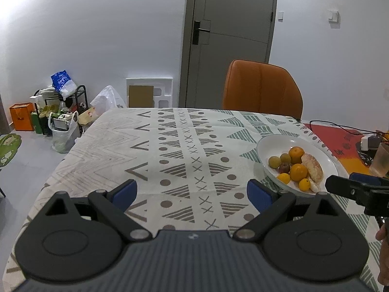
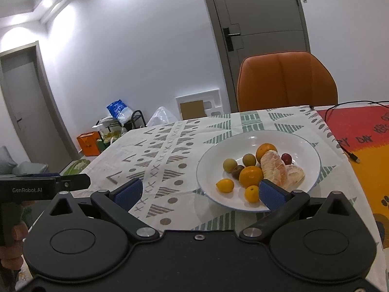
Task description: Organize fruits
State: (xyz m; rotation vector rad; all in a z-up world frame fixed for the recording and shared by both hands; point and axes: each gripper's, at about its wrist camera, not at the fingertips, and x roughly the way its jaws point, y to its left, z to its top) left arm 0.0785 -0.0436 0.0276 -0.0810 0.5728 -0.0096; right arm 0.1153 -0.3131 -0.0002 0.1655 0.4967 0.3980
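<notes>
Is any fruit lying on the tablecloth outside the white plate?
No: in the right wrist view all the fruit sits inside the plate, and the tablecloth holds none.

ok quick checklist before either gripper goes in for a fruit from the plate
1. Left gripper open and holding nothing: ok.
2. Right gripper open and holding nothing: ok.
3. White plate flat on the tablecloth, fully on the table: ok.
4. Fruit reachable from above: ok; small yellow fruit sits apart, peeled pomelo leans on an orange.
5. Black cable clear of the plate: ok.
6. Destination for sorted fruit: cannot tell, no second container visible.
</notes>
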